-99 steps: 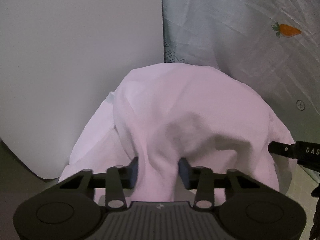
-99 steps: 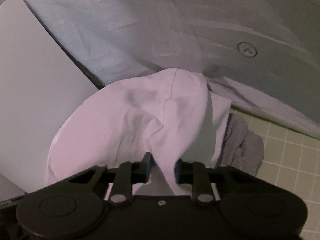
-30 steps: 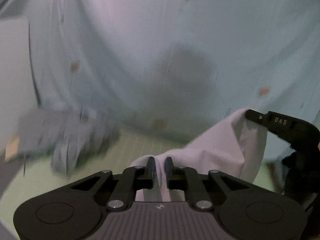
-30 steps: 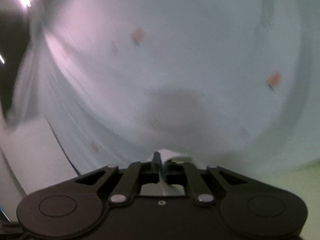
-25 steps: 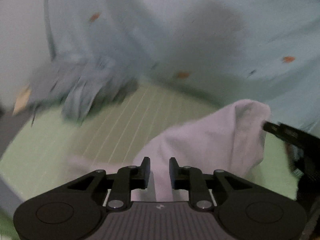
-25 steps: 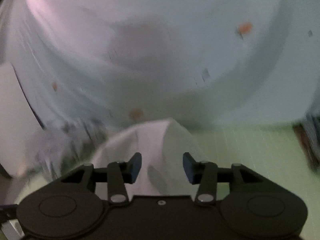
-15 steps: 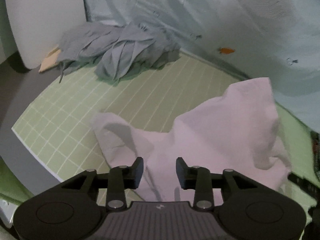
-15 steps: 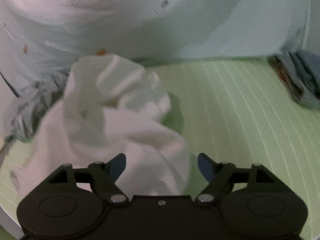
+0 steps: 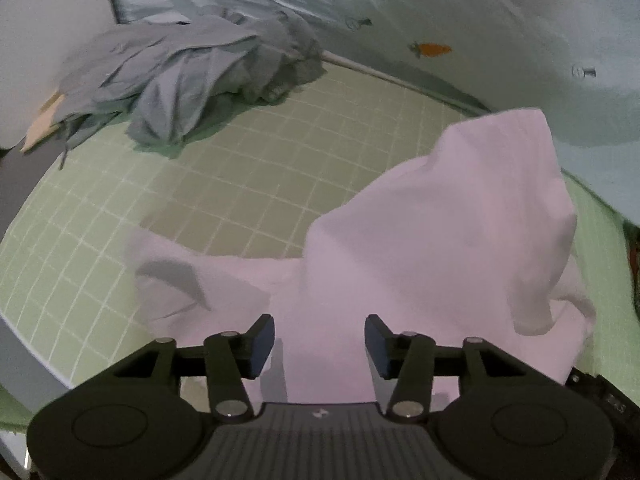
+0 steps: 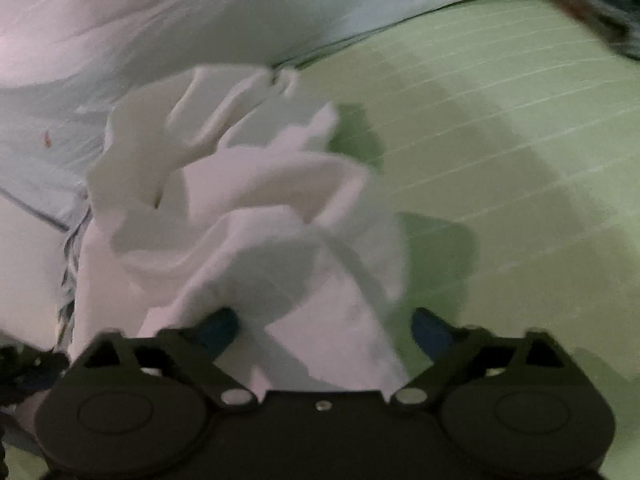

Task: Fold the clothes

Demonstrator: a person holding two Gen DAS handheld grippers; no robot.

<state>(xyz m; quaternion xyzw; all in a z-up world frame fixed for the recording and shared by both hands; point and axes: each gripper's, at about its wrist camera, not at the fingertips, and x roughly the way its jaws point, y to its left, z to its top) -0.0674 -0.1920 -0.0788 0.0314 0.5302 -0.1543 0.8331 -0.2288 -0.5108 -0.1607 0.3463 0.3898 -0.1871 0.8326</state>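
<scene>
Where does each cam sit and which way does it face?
Left wrist: on the left hand-held gripper, angled down at the white garment, green grid mat and grey clothes; its own opening fingers show.
Right wrist: on the right hand-held gripper, angled down at the crumpled garment; fingers opening wide.
Shared: garment, mat, pale-blue sheet.

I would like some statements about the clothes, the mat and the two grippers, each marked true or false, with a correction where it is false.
1. The white garment lies crumpled on the green grid mat. True.
2. The grey garment is folded into a neat square. False: it is a loose, rumpled heap.
3. The left gripper is clamped on the white garment. False: its jaws are opening, with the cloth loose between them.
4. The right gripper has its jaws spread wide, opening. True.
5. The grey garment rests on top of the white one. False: bare mat separates them.
</scene>
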